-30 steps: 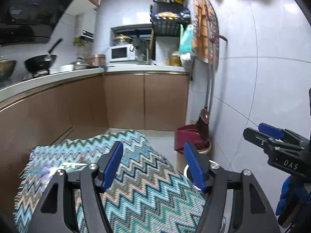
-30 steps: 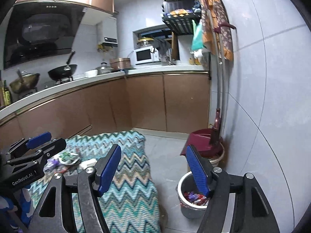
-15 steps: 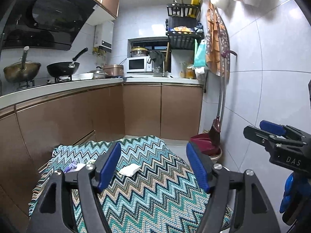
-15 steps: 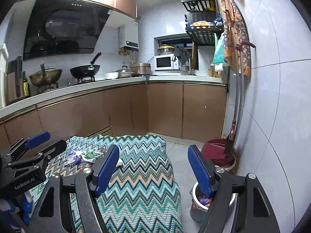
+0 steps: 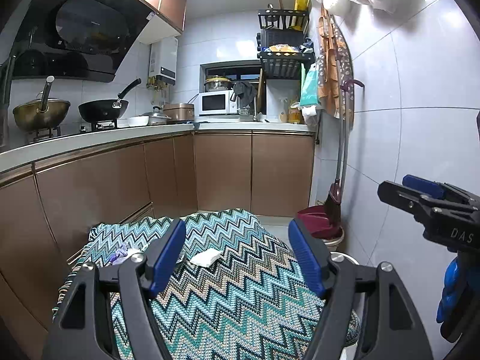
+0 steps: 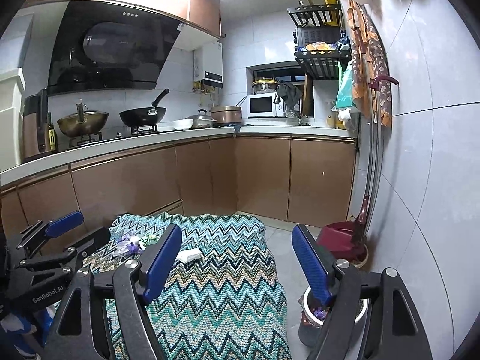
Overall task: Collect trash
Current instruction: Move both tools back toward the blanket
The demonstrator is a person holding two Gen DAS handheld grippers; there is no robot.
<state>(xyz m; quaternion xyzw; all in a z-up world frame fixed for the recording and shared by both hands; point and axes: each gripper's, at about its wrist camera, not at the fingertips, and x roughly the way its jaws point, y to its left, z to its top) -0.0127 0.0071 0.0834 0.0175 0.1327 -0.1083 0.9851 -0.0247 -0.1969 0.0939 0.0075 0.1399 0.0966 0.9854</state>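
Observation:
A table under a zigzag cloth (image 5: pixel 240 285) (image 6: pixel 225 285) fills the foreground. A white crumpled tissue (image 5: pixel 207 257) (image 6: pixel 189 255) lies on it, and purple and green wrappers (image 5: pixel 121 253) (image 6: pixel 132 244) sit further left. My left gripper (image 5: pixel 236 225) (image 6: pixel 87 228) hovers open above the cloth, empty. To its right my right gripper (image 6: pixel 237 229) (image 5: pixel 402 189) has its jaws opening with nothing between them. On the floor right of the table stands a round bin (image 6: pixel 360 309) (image 5: pixel 345 259) holding some wrappers.
A maroon dustpan and broom (image 6: pixel 339 240) lean against the tiled wall (image 6: pixel 420 180) on the right. Brown cabinets (image 6: pixel 135 186) under a white counter run along the left and back. Grey floor (image 6: pixel 279 240) shows between table and dustpan.
Both views have swung up from the cloth toward the room, and both grippers have drawn back from the table. The white tissue has come into view. Both jaws stand a little wider.

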